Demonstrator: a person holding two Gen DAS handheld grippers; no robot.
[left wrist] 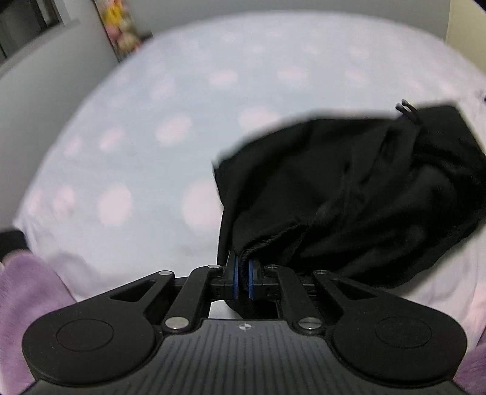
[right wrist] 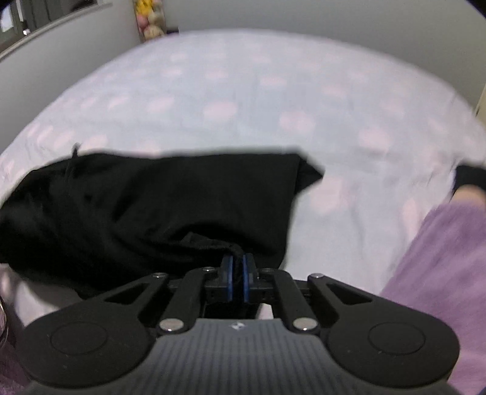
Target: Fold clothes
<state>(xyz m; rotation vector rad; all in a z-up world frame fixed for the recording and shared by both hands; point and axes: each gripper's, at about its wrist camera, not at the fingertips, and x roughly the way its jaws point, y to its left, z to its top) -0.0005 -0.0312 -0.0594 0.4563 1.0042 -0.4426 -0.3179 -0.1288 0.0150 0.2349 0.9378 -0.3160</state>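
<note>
A black garment with a drawstring lies bunched on the bed, stretching right and away in the left wrist view. My left gripper is shut on a hemmed edge of it, the cloth pinched between the blue pads. In the right wrist view the same black garment spreads to the left and ahead. My right gripper is shut on another bunched edge of it. Both views are blurred by motion.
The bed sheet is pale with pink spots and fills most of both views. Purple trouser legs of the person stand at the near edge. A grey wall and a colourful object lie beyond the bed's far left.
</note>
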